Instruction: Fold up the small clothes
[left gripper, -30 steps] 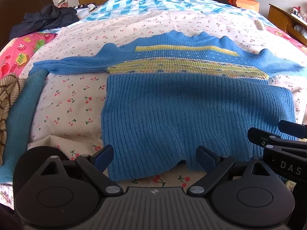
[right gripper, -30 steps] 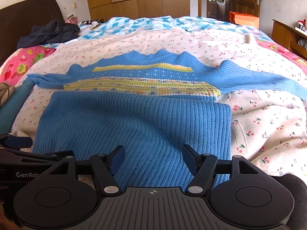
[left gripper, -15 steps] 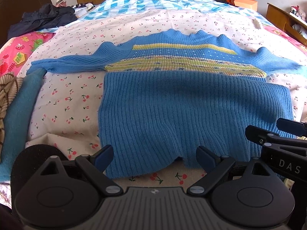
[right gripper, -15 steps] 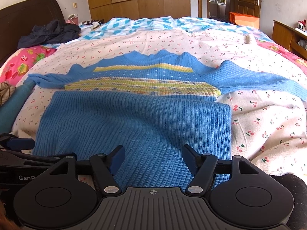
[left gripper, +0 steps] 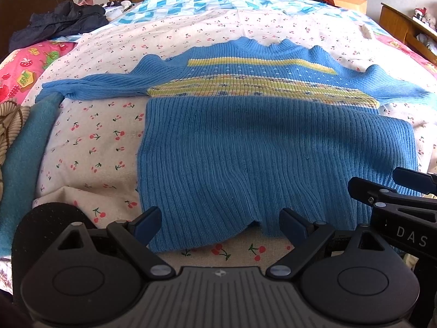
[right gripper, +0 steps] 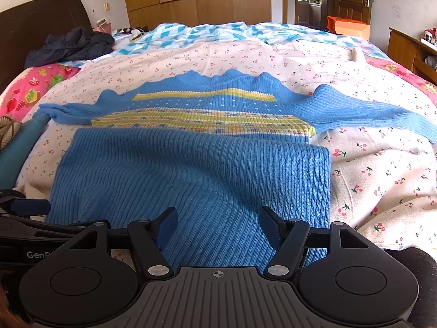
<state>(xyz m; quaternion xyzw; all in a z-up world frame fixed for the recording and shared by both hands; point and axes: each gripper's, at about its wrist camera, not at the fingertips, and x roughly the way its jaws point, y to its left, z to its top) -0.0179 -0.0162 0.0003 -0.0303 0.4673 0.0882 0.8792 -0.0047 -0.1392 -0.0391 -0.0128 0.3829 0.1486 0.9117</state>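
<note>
A blue ribbed sweater [left gripper: 254, 150] [right gripper: 196, 169] with yellow patterned chest bands lies flat on the cherry-print bedspread [left gripper: 98, 136], both sleeves spread sideways and the hem nearest me. My left gripper [left gripper: 221, 218] stands open just above the hem's left part, its blue fingertips [left gripper: 147, 220] straddling the hem edge with nothing between them. My right gripper [right gripper: 217, 222] is open over the hem's right part, also empty. Each gripper shows at the edge of the other's view.
A teal cloth [left gripper: 19, 161] and a brown striped knit [left gripper: 11, 120] lie at the bed's left edge. A dark jacket [right gripper: 71, 45] sits by the headboard. A pink pillow [right gripper: 30, 87], a blue-white quilt [right gripper: 207, 34], wooden furniture [right gripper: 409, 49] on the right.
Both grippers have risen and drawn back slightly, so the sweater sits a little lower and farther in view. The sweater has not moved and the jaws stay open.
</note>
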